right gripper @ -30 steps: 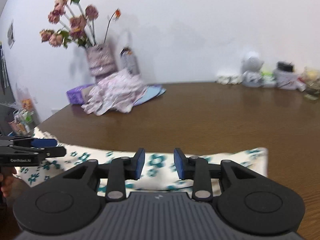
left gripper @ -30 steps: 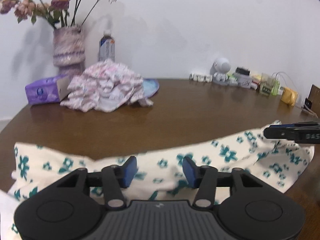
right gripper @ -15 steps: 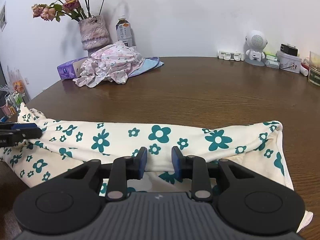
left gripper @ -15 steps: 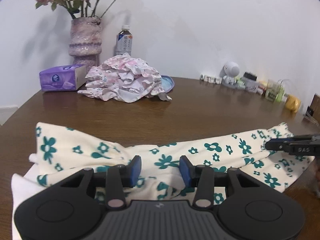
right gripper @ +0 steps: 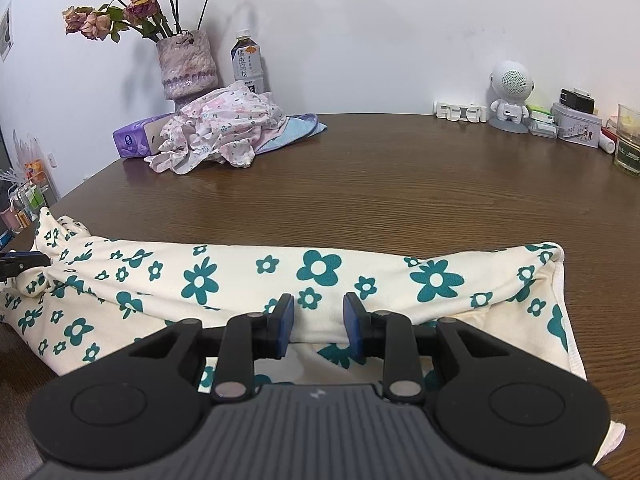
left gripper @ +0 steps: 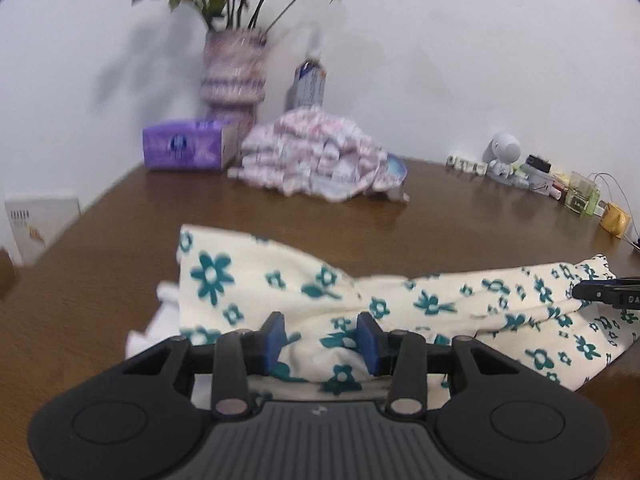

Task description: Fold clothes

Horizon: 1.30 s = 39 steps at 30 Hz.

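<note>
Against the white wall, the dark brown wooden table (right gripper: 400, 184) carries a fuzzy lilac vase of dried roses (right gripper: 186, 64), a purple tissue box (left gripper: 186, 149) and a crumpled pink floral garment (right gripper: 218, 128). Nearer me, the cream cloth with teal flowers (right gripper: 248, 276) lies bunched lengthwise along the table's front edge. My left gripper (left gripper: 320, 338) has its blue pads spread, a fold of cloth bulging between them; whether they pinch it I cannot tell. My right gripper (right gripper: 319, 322) likewise stands parted over the cloth's folded edge.
</note>
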Motion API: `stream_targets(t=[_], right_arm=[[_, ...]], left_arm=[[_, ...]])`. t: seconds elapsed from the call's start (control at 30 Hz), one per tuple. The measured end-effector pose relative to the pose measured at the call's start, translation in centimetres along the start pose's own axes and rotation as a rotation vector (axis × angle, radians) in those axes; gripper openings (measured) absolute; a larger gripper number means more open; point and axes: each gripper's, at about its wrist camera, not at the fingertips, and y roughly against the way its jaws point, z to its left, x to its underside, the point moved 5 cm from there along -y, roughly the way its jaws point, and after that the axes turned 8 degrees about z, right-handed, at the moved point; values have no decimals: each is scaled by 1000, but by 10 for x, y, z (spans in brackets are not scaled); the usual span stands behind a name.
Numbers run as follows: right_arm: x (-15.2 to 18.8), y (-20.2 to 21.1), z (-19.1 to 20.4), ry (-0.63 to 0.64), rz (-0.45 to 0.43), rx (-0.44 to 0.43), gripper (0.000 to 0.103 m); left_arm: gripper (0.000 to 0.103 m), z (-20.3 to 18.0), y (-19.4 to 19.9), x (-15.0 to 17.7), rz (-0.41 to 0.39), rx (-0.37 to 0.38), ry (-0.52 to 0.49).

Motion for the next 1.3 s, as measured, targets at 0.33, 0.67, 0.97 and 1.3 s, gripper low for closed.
stream_targets(t=[0.33, 0.67, 0.97, 1.3], right_arm=[[-5, -7, 46, 53, 5, -38, 34], [-5, -14, 83, 111, 15, -76, 35], [-6, -15, 82, 114, 15, -73, 35], [-6, -15, 84, 117, 14, -67, 36]], left_arm=[[56, 15, -23, -52, 60, -8, -233], [14, 52, -45, -27, 185, 12, -201], [19, 63, -8, -36, 93, 15, -145], [28, -21, -4, -1, 133, 198, -355]])
